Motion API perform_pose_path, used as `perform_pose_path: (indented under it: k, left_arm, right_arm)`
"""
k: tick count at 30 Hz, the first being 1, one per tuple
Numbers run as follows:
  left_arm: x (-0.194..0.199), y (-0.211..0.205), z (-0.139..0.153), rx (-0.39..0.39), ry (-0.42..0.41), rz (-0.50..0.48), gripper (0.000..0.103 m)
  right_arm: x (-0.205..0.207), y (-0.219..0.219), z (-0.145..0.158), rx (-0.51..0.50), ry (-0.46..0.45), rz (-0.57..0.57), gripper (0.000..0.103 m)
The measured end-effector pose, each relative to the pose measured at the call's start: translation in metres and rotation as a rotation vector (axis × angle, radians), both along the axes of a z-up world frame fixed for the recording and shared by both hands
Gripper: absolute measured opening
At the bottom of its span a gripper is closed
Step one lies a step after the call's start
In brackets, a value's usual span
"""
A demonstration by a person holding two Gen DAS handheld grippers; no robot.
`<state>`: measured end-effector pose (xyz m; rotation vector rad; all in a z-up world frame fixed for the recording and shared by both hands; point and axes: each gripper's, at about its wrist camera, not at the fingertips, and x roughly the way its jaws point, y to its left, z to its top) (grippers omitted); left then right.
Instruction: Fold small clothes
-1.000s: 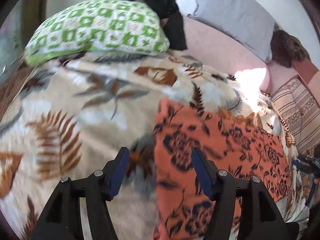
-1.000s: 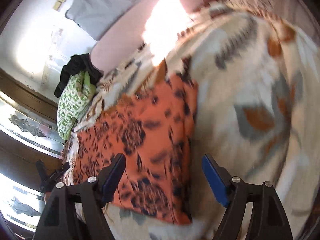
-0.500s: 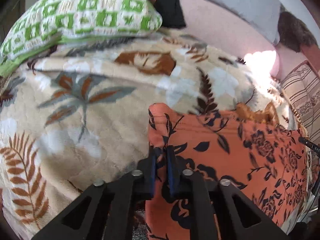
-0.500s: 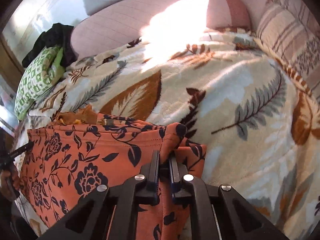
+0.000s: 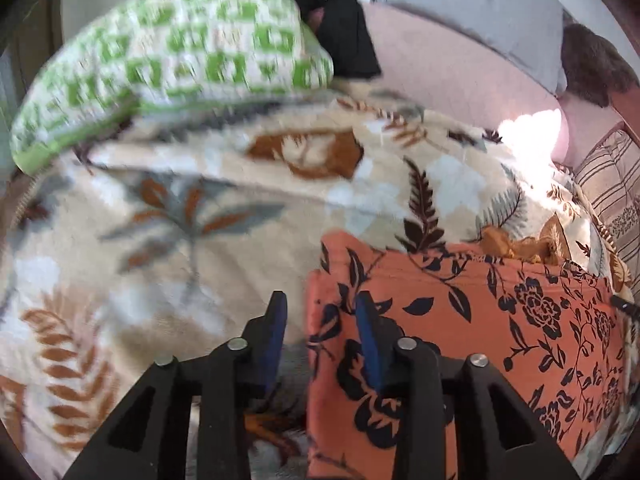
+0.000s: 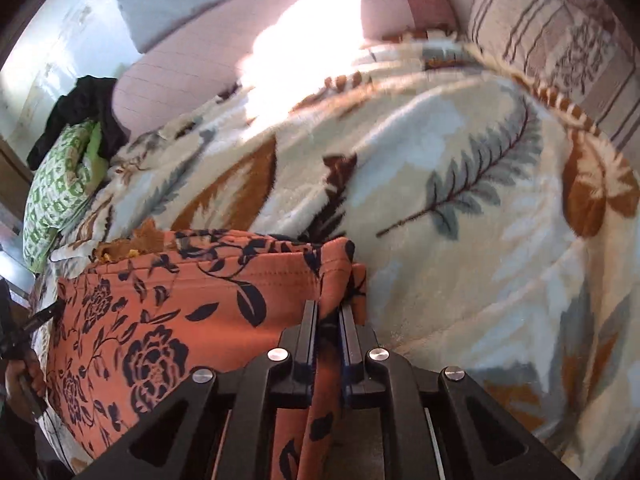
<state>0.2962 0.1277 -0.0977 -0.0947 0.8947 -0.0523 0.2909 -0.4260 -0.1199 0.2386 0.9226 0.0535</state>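
1. Under our left gripper (image 5: 320,320): cloth (image 5: 460,320) on blanket (image 5: 180,260), its edge between the jaws.
2. Ahead-left: pillow (image 5: 168,64) on blanket; dark garment (image 5: 344,36) behind.
3. Right gripper (image 6: 328,312): cloth corner between jaws; striped cushion (image 6: 560,40) far ahead-right.

The green pillow (image 5: 168,60) is blurred, its pattern unclear. The orange cloth (image 6: 192,312) is cut off at the bottom edge. A hand (image 6: 22,380) at the left edge is mostly hidden.
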Motion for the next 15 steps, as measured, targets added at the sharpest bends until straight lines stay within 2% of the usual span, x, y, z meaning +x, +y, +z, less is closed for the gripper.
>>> perform_pose_path:
  k: [1,3,5,7,9,10,12,13,15]
  left_arm:
    - [-0.010,0.001,0.009,0.005,-0.025,-0.008,0.040]
    - [-0.032,0.001,0.026,-0.016,-0.051,-0.040,0.050]
    - [-0.058,-0.003,0.036,-0.041,-0.066,-0.074,0.059]
    - [-0.085,-0.014,0.038,-0.056,-0.084,-0.122,0.059]
    - [-0.101,-0.025,0.030,-0.069,-0.062,-0.148,0.061]
    - [-0.107,-0.029,0.023,-0.079,-0.045,-0.147,0.061]
    - [-0.116,-0.038,0.003,-0.103,0.020,-0.140,0.061]
    - [-0.116,-0.043,-0.011,-0.096,0.081,-0.139,0.061]
    - [-0.120,-0.051,-0.032,-0.045,0.122,-0.140,0.061]
  right_arm:
    - [-0.007,-0.001,0.009,0.004,-0.013,-0.016,0.012]
    - [-0.027,-0.001,0.027,0.065,-0.044,-0.013,0.012]
    - [-0.050,0.009,0.039,0.154,-0.045,0.039,0.012]
    - [-0.068,0.024,0.040,0.275,-0.037,0.117,0.012]
    - [-0.080,0.036,0.024,0.381,0.015,0.156,0.012]
    - [-0.082,0.037,0.010,0.398,0.054,0.133,0.012]
    - [-0.089,0.029,-0.023,0.376,0.136,0.016,0.013]
    - [-0.093,0.020,-0.038,0.395,0.164,-0.031,0.013]
    - [-0.107,0.004,-0.045,0.499,0.147,-0.108,0.012]
